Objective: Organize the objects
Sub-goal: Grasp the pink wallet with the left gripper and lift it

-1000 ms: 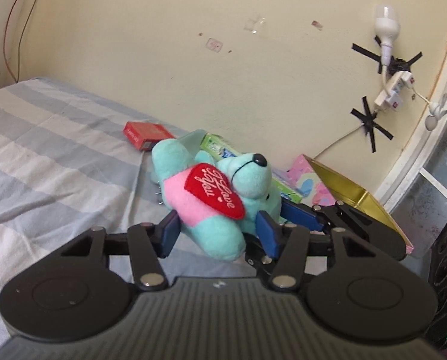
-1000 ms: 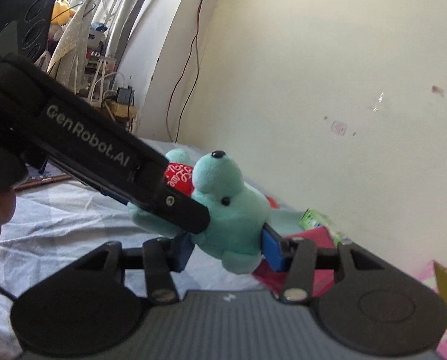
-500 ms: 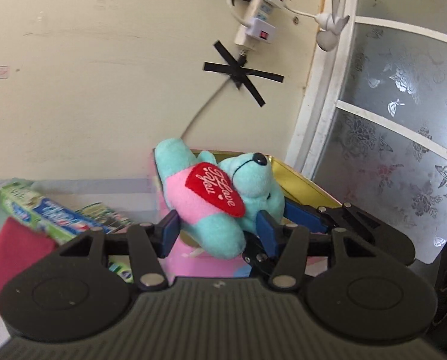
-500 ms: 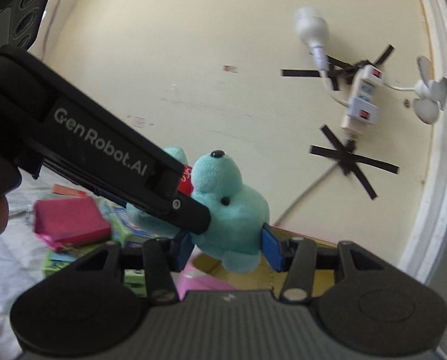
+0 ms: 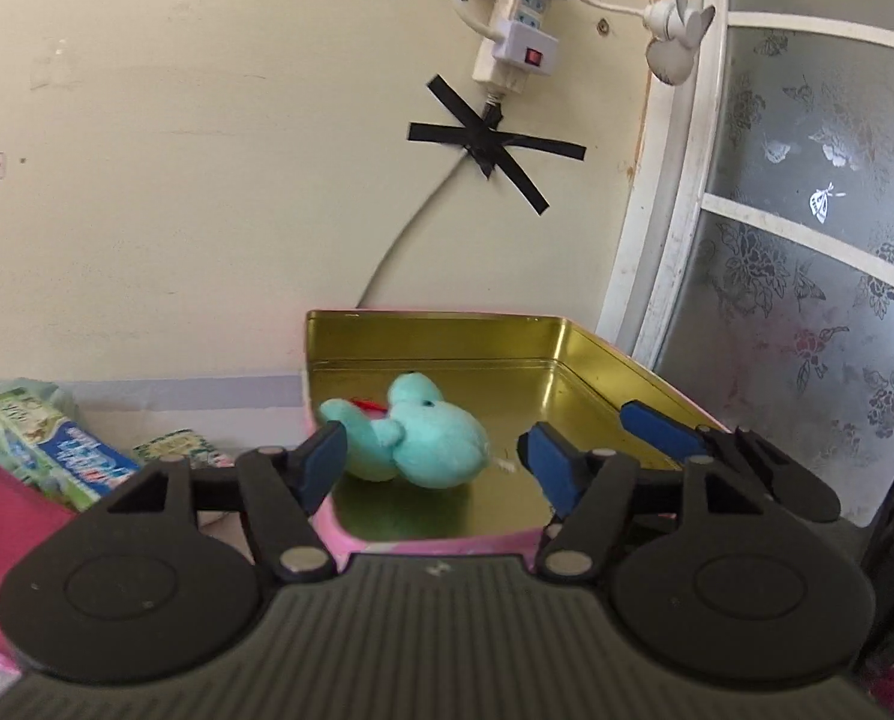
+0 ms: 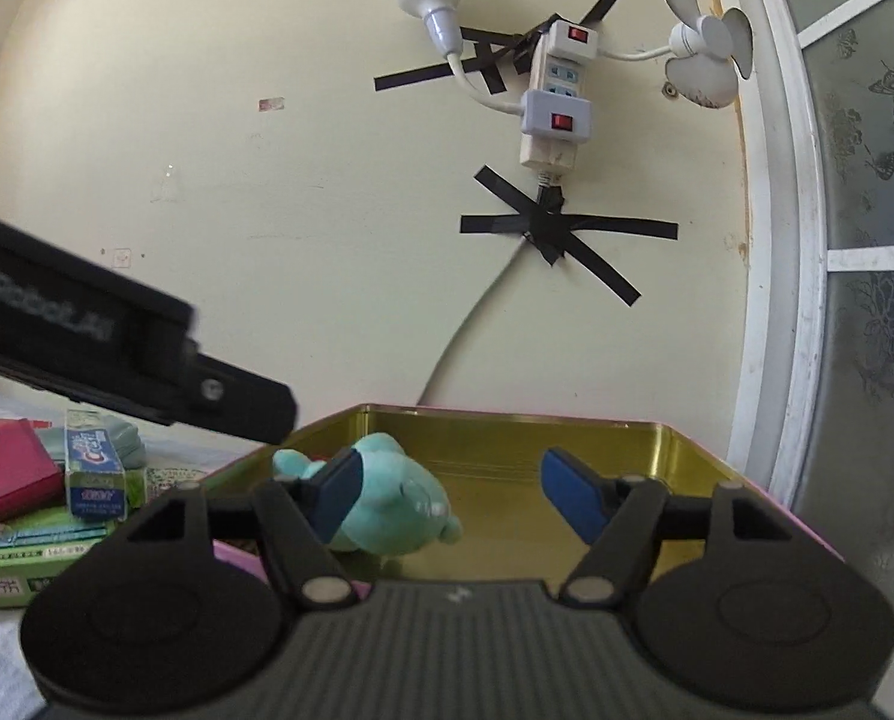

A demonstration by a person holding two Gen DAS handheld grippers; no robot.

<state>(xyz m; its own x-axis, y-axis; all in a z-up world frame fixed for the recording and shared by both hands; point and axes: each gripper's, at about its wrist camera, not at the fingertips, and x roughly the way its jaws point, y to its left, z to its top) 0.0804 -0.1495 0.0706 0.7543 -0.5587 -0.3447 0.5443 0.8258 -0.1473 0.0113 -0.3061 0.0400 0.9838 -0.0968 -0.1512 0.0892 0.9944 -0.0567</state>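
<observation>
A teal plush bear (image 5: 423, 435) lies on its side inside a gold-lined tin box with pink outer walls (image 5: 585, 360), near the box's front left. It also shows in the right wrist view (image 6: 402, 501) in the same box (image 6: 657, 444). My left gripper (image 5: 432, 459) is open and empty, just above the box's near edge, with the bear beyond its fingers. My right gripper (image 6: 450, 498) is open and empty over the box. The right gripper's fingers (image 5: 663, 423) show at the right of the left wrist view.
Left of the box lie a toothpaste carton (image 5: 57, 453), a red pouch (image 6: 6, 471) and green packets (image 6: 33, 540) on the bed. The wall stands close behind the box, with a power strip (image 6: 558, 96) and a taped cable. A frosted glass door (image 5: 807, 240) is at the right.
Both grippers held the bear together and carried it right over the box. Now both have opened, and the bear has dropped into the box.
</observation>
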